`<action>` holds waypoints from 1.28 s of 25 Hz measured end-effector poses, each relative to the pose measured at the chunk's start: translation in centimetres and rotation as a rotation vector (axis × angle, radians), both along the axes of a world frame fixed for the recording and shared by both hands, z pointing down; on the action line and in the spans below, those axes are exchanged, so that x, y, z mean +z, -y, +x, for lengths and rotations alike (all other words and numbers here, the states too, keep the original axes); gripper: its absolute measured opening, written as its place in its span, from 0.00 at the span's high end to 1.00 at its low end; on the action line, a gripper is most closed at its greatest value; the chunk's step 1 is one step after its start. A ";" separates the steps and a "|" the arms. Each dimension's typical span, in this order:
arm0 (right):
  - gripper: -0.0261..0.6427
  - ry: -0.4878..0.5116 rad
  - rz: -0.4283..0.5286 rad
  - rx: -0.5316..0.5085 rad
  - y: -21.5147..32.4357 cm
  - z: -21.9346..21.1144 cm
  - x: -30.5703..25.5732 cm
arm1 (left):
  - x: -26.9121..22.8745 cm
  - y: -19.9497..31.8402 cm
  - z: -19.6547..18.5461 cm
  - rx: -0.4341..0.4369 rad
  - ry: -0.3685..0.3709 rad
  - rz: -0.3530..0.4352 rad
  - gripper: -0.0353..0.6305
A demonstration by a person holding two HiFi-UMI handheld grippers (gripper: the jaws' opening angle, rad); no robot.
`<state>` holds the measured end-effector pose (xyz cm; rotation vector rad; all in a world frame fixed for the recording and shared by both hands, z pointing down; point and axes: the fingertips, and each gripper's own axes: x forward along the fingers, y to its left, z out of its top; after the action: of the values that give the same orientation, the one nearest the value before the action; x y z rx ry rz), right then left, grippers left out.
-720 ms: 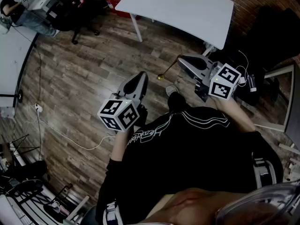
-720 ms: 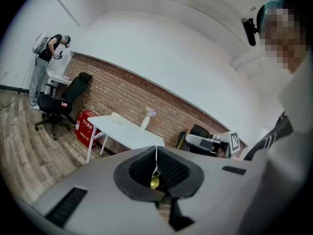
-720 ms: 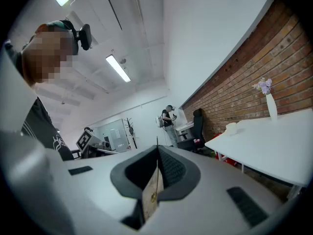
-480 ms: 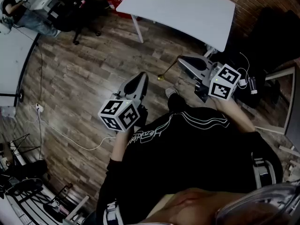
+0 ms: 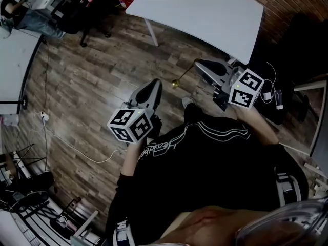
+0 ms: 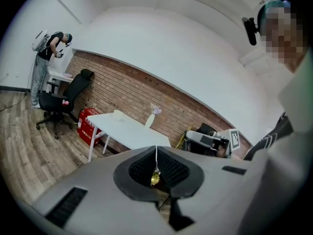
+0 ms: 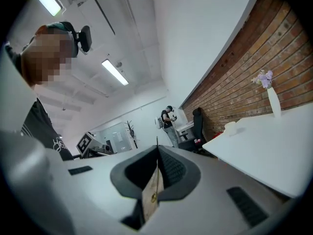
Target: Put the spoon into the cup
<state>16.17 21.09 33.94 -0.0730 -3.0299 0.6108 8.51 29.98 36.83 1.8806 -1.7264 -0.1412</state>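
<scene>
Zero change, right hand-held gripper (image 5: 197, 66) still clamps spoon (image 5: 176, 83)

Table (image 5: 205, 9): far side is cut off by the head view's top border.
Pale object (image 6: 118, 113) on the table: too small to be identified.
Spoon (image 5: 183, 76): handle end is hidden inside the closed right hand-held gripper (image 5: 197, 65).
Distant person (image 6: 49, 48): too small for detail.

Left gripper (image 5: 152, 84) jaws are together, empty. Right gripper (image 5: 198, 65) jaws pinch the spoon (image 5: 183, 76). Both are held before the chest.
</scene>
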 end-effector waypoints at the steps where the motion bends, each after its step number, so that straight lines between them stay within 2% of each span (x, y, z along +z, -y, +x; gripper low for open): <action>1: 0.96 0.001 -0.003 -0.001 0.9 -0.2 0.0 | 0.0 1.0 -0.2 0.003 -0.001 -0.004 0.94; 11: 0.96 0.028 -0.030 0.015 13.7 -1.8 0.8 | 0.8 14.0 -1.6 0.026 -0.005 -0.034 0.94; 18: 0.96 0.080 -0.014 0.002 20.7 -2.6 -0.5 | -0.5 21.3 -2.3 0.024 0.050 -0.022 0.94; 27: 0.96 0.122 0.031 0.011 25.1 -3.8 -3.4 | -2.9 25.0 -3.2 0.012 0.104 0.018 0.94; 32: 0.96 0.136 0.047 0.020 25.7 -4.4 -3.8 | -3.2 25.6 -4.1 0.015 0.122 0.034 0.94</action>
<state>11.73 -4.64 30.12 -0.0863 -3.1782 0.5583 4.39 4.33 33.66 1.9628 -1.7999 -0.0509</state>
